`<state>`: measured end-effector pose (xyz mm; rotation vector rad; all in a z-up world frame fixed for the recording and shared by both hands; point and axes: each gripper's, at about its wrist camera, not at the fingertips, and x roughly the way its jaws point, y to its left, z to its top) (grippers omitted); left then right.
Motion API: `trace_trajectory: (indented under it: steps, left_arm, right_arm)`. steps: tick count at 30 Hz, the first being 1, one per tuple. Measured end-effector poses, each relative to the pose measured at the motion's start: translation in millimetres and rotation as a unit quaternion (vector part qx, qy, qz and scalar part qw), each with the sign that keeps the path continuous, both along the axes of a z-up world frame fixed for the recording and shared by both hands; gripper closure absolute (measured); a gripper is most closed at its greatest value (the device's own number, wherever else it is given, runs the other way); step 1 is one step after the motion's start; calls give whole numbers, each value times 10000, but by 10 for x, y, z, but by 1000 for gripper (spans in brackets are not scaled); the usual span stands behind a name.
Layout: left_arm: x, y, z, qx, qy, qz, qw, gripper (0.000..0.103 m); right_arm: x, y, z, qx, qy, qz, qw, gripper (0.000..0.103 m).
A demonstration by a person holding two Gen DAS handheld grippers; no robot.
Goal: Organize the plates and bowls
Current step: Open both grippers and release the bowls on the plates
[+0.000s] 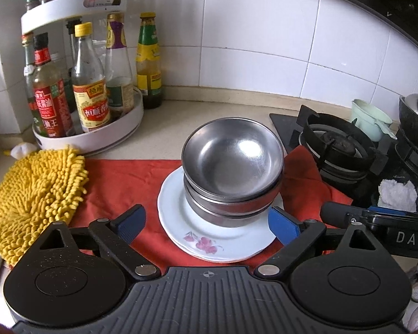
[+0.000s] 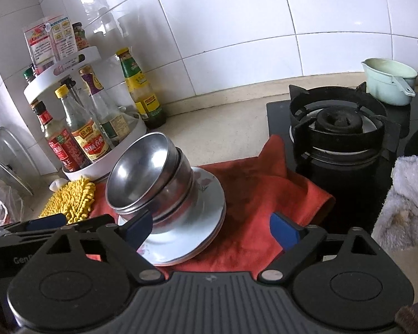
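Stack: your bowls [image 1: 232, 164] sit nested on the plates [image 1: 209, 236] at 12 o'clock, saving desk room.
Jaws: both grippers, left gripper [image 1: 207, 226] and right gripper [image 2: 211, 229], spread wide, probably gripping nothing.

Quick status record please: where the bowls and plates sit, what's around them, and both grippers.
bowls: steel bowls nested in one stack
plates: white floral plates stacked under the bowls
surface: red cloth on the counter
left of stack: yellow mitt, bottle rack
right of stack: gas burner
left gripper: open, empty
right gripper: open, empty
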<state>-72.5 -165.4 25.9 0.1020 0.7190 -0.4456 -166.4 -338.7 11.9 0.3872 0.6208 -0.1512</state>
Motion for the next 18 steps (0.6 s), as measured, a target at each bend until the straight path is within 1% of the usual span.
trace_trajectory:
  steps: [3, 8, 18]
  left_arm:
    - [-26, 3, 13, -41, 14, -21, 10000, 6]
    - [-42, 19, 3, 57, -4, -37, 10000, 6]
    - [6, 187, -98, 258, 191, -74, 9995, 9]
  right_arm:
    - [-59, -2, 7, 22, -11, -57, 10000, 14]
    - [-114, 12, -5, 51, -1, -172, 9998, 14]
    - [-52, 235, -127, 103, 316, -258, 9991, 14]
